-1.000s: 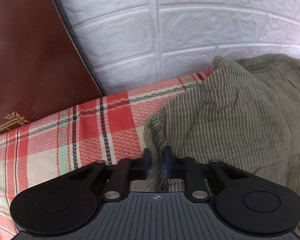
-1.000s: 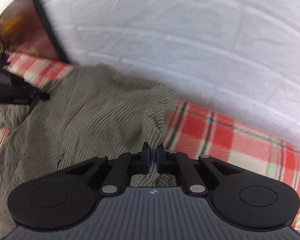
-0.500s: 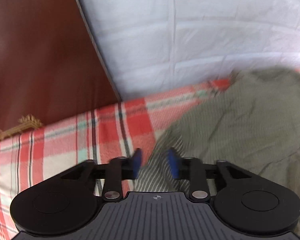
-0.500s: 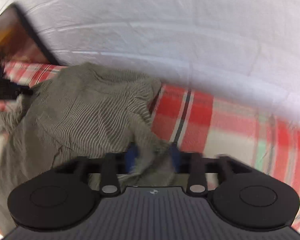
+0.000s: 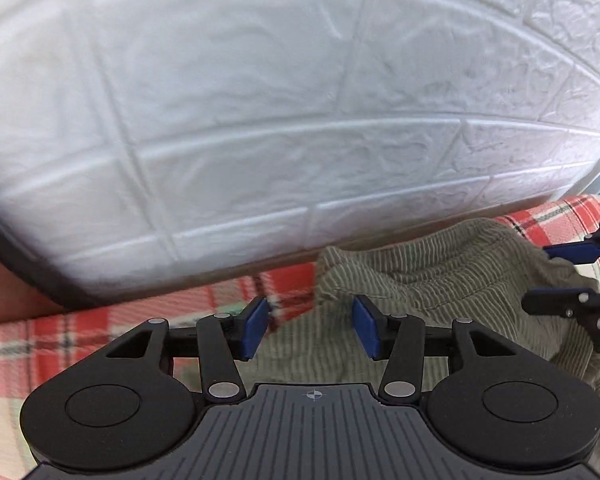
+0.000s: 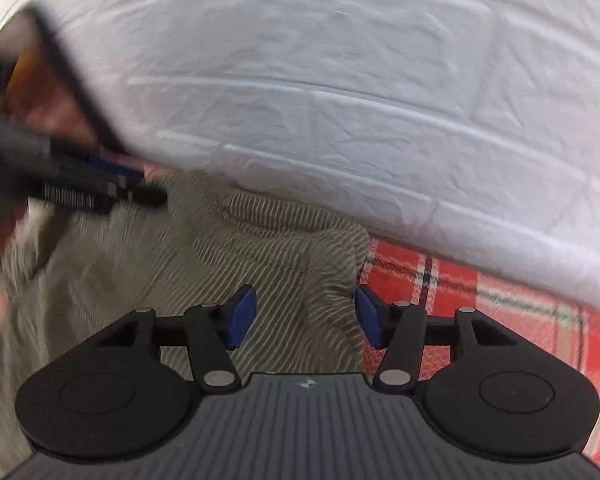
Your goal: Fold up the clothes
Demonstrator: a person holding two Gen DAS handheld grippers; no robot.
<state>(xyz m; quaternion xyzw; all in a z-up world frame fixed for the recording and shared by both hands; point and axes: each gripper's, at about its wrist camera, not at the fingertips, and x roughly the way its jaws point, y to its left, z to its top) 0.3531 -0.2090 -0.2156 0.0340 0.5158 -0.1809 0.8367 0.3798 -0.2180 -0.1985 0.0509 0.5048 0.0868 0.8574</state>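
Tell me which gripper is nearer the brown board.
Left. The left gripper, jaws opening with nothing pinched, is at the shirt's edge toward the board; the right gripper is at the shirt's opposite edge.

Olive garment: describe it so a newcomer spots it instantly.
Below the white brick-pattern wall lies a red plaid cover. The olive garment sits crumpled on it, against the wall. It alone is drab green with thin pale stripes.

Garment (image 5: 440,280): ribbed olive cloth, matt. Plaid cover (image 6: 480,312): woven cloth, textured. Wall (image 5: 260,100): white embossed brick panel, rough. Claw pads (image 5: 256,326): blue, smooth.
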